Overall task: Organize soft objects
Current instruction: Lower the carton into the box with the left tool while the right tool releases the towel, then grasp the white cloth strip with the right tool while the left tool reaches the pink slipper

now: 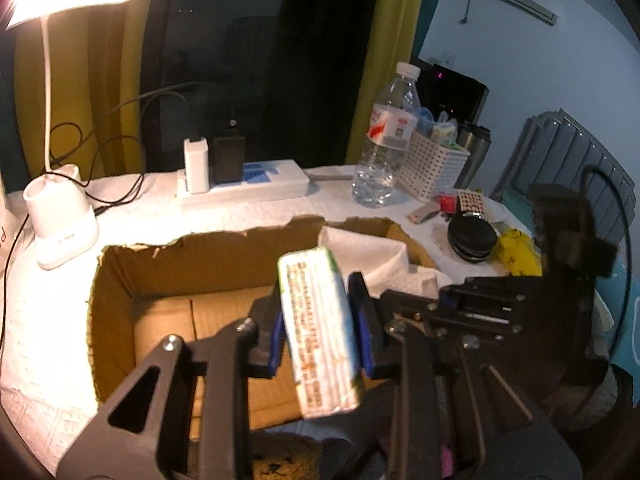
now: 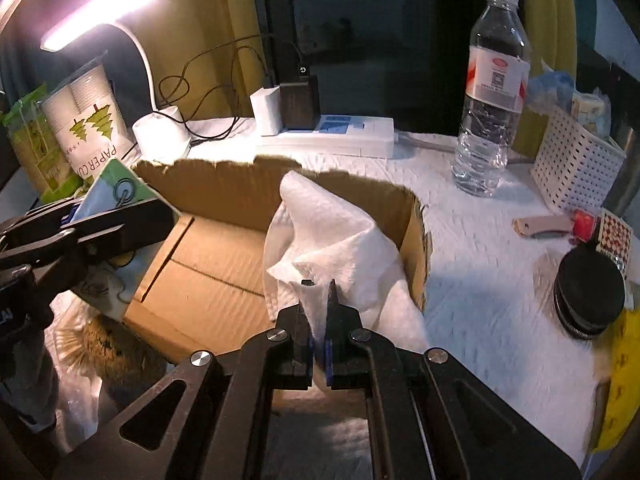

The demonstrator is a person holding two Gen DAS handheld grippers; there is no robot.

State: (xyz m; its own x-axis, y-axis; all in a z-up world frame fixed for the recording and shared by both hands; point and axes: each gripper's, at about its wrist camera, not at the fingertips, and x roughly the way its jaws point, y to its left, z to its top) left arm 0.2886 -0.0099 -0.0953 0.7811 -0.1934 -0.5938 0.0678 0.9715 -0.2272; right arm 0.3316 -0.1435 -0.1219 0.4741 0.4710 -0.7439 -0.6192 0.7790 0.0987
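Observation:
My left gripper (image 1: 318,316) is shut on a soft tissue pack (image 1: 320,332) with printed text, held above the open cardboard box (image 1: 180,272). The same pack (image 2: 116,196) and left gripper show at the left of the right wrist view. My right gripper (image 2: 318,304) is shut on a white paper towel (image 2: 332,236) that drapes over the box's right side (image 2: 416,240). The towel also shows in the left wrist view (image 1: 372,252). The right gripper's body (image 1: 500,312) shows there at the right.
A lit desk lamp (image 1: 60,224), a power strip with chargers (image 1: 244,188), a water bottle (image 1: 384,144) and a white basket (image 1: 432,168) stand behind the box. A black round tin (image 2: 588,296), a yellow item (image 1: 516,252) and a paper cup sleeve (image 2: 84,120) lie around.

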